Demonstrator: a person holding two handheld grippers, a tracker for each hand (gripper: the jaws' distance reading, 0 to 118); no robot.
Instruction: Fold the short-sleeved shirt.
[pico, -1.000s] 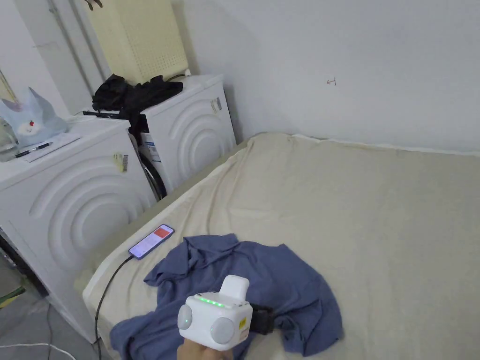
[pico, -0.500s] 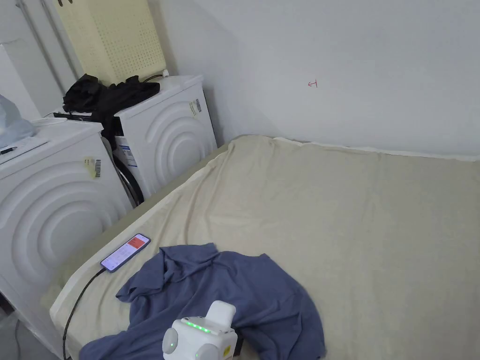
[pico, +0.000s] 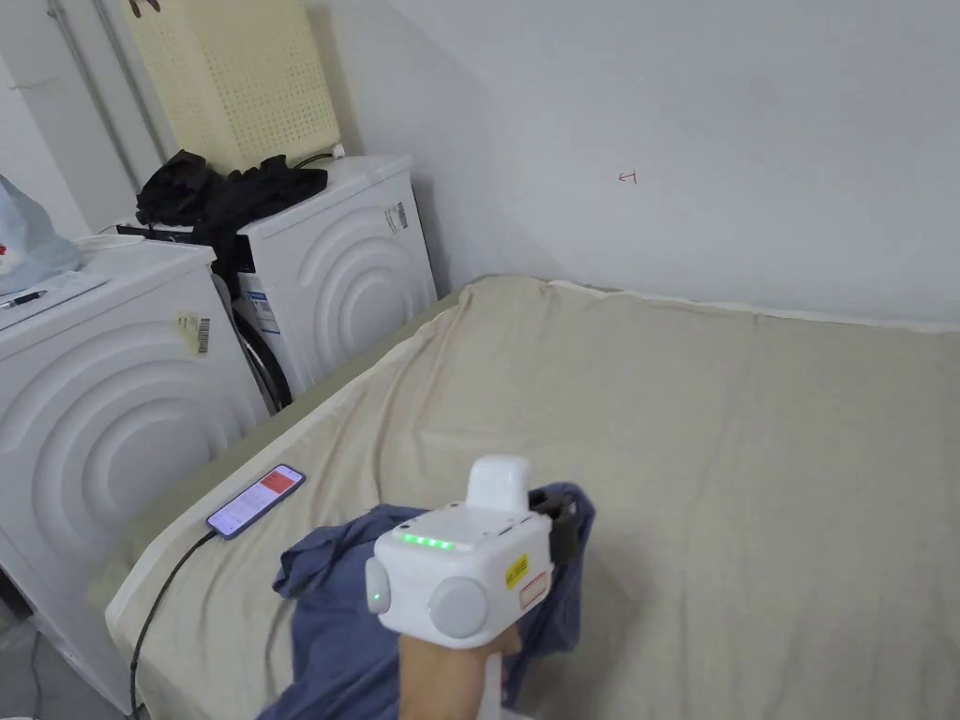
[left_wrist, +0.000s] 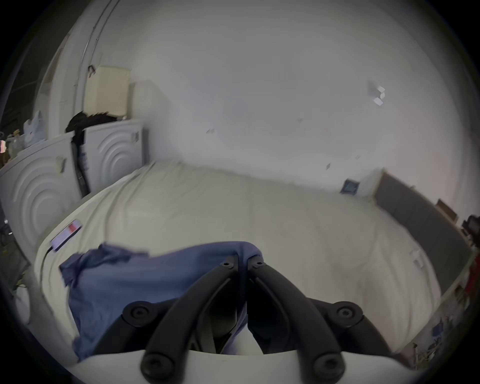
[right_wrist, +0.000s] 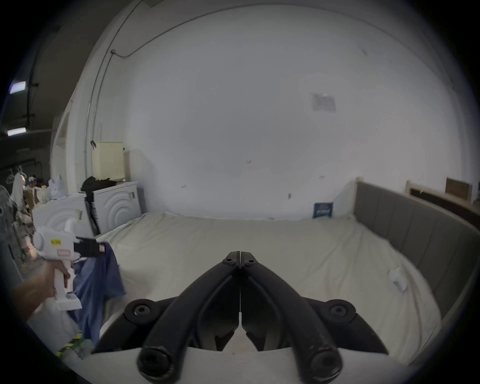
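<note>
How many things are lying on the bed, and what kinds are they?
Blue shirt: 1, partly lifted by the left gripper
Phone: 1, with a cable plugged in
Small white object: 1, too small to identify
Total: 3

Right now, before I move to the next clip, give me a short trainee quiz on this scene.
1. True or false: the left tool is shut on the blue shirt.
2. What lies on the bed near its left edge? A) phone B) book C) cup
3. Fill in: the right tool is shut and holds ____.

Key: 1 true; 2 A; 3 nothing.
</note>
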